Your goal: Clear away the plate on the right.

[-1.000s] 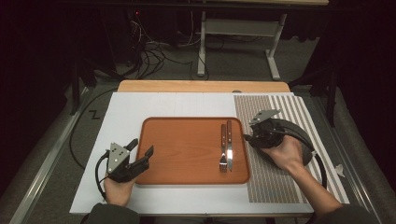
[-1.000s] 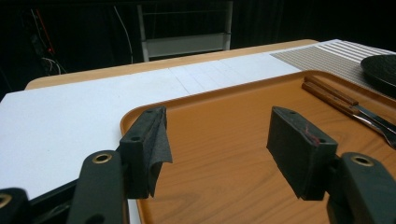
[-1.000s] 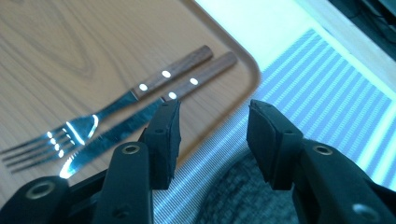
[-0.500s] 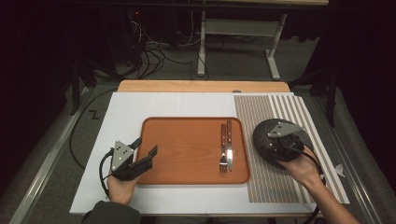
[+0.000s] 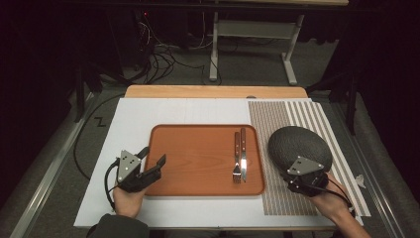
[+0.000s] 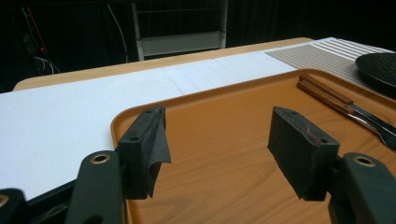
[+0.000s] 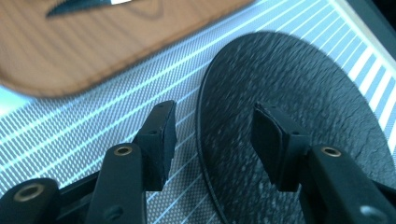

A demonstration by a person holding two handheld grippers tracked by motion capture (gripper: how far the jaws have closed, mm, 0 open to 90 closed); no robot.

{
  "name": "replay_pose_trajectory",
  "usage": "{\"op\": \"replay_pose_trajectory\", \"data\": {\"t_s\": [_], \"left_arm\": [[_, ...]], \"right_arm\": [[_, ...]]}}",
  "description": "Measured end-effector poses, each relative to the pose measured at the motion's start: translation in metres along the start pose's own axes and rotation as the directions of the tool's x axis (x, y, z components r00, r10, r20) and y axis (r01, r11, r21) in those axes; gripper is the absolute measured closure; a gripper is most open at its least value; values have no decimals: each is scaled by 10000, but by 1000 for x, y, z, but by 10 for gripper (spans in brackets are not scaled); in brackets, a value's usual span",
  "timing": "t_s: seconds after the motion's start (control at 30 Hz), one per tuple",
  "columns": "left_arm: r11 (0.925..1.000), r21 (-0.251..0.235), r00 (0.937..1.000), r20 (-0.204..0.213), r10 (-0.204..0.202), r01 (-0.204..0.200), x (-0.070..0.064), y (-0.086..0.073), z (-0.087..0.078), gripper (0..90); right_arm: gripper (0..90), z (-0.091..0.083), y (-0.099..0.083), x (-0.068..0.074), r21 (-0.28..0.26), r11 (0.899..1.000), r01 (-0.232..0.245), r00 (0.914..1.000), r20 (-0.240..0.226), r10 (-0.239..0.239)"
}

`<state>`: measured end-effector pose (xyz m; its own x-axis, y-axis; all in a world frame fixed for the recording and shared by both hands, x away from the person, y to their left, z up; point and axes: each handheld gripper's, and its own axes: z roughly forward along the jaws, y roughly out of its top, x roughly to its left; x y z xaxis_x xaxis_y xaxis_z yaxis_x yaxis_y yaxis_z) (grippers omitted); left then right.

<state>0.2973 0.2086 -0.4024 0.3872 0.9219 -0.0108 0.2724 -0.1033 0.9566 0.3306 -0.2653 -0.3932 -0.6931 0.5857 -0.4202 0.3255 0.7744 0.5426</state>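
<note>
Both your grippers gape empty, the right gripper straddling the near rim of the dark plate right of the tray, so next close on it.

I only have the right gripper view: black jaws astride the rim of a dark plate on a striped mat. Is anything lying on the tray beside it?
Observer: Yes. In the high view a fork and a knife lie side by side near the right edge of the tray.
Operator: Where is the other gripper?
Observer: The left gripper sits over the tray's front left corner, jaws open and nothing between them.
Operator: Is my gripper clamped on the plate?
Observer: No. The right gripper has its jaws apart, with the rim of the plate passing between them.
</note>
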Motion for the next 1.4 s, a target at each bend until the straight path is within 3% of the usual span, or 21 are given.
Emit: {"op": "replay_pose_trajectory", "data": {"t_s": [0.07, 0.23, 0.37, 0.53, 0.67, 0.77, 0.8, 0.83, 0.87, 0.9, 0.93, 0.97, 1.0, 1.03, 1.07, 1.1, 1.2, 1.23, 1.3, 1.37, 1.4], "left_arm": [[10000, 2, 10000, 3, 30, -30, 0, 0, 0, 369], [10000, -9, 10000, -1, 1, -1, 0, 0, 0, 369], [10000, -37, 10000, 10, 18, -18, 0, 0, -1, 369], [10000, -72, 10000, -10, 28, -28, 0, 0, -1, 369], [10000, -76, 10000, -54, 49, -49, 0, 0, -2, 368], [9999, -130, 9999, -130, 31, -32, 0, 0, -3, 368], [9999, -130, 9999, -130, 31, -32, 0, 0, -3, 368], [9999, -130, 9999, -142, 22, -24, 0, 0, -3, 368], [9999, -136, 9999, -146, 7, -9, 0, 0, -3, 368], [9999, -127, 9999, -150, 22, -24, 0, 0, -3, 367], [9999, -120, 9999, -154, 32, -34, 0, 0, -3, 368], [9999, -112, 9999, -150, 37, -39, 0, 0, -3, 368], [9999, -123, 9999, -152, 27, -28, 0, 0, -3, 367], [9999, -129, 9999, -149, 22, -24, 0, 0, -3, 367], [9999, -137, 9999, -161, 0, -2, 0, 0, -3, 367], [9999, -136, 9999, -164, -4, 2, 0, 0, -3, 368], [9999, -135, 9998, -177, 13, -16, 0, 0, -3, 368], [9999, -130, 9998, -182, 17, -19, 0, 0, -3, 368], [9999, -104, 9998, -184, 33, -34, 0, 0, -3, 368], [9999, -136, 9998, -188, 45, -48, 0, 0, -4, 368], [9999, -157, 9998, -200, 31, -34, 0, 0, -4, 368]], "right_arm": [[535, 6, -2, 6, 367, 9984, 426, 9988, 246, -435], [548, 15, -4, 14, 792, 9927, 907, 9931, 666, -960], [560, 23, -6, 17, 1287, 9808, 1462, 9782, 1288, -1628], [577, 28, -8, 14, 1491, 9776, 1489, 9658, 1901, -1761], [601, 29, -8, 15, 1538, 9758, 1552, 9643, 1908, -1835], [690, 31, -8, 21, 1656, 9657, 2002, 9494, 2105, -2329], [690, 31, -8, 21, 1656, 9657, 2002, 9494, 2105, -2329], [738, 33, -9, 26, 1735, 9586, 2259, 9393, 2221, -2616], [738, 33, -9, 26, 1735, 9586, 2259, 9393, 2221, -2616], [749, 34, -9, 27, 1784, 9548, 2378, 9320, 2351, -2760], [769, 37, -9, 32, 1931, 9432, 2704, 9101, 2682, -3159], [769, 37, -9, 32, 1931, 9432, 2704, 9101, 2682, -3159], [786, 38, -8, 34, 2072, 9304, 3025, 8902, 2874, -3534], [786, 38, -8, 34, 2072, 9304, 3025, 8902, 2874, -3534], [794, 39, -7, 36, 2121, 9265, 3109, 8841, 2932, -3638], [806, 41, -7, 37, 2250, 9148, 3354, 8676, 3045, -3930], [845, 40, -4, 40, 2247, 9051, 3611, 8419, 3388, -4200], [870, 36, -2, 39, 2154, 9049, 3672, 8297, 3638, -4233], [893, 29, 4, 33, 2126, 9024, 3747, 8148, 3890, -4300], [894, 24, 12, 24, 2035, 9165, 3446, 8439, 3604, -3973], [894, 24, 12, 24, 2035, 9165, 3446, 8439, 3604, -3973]]}}
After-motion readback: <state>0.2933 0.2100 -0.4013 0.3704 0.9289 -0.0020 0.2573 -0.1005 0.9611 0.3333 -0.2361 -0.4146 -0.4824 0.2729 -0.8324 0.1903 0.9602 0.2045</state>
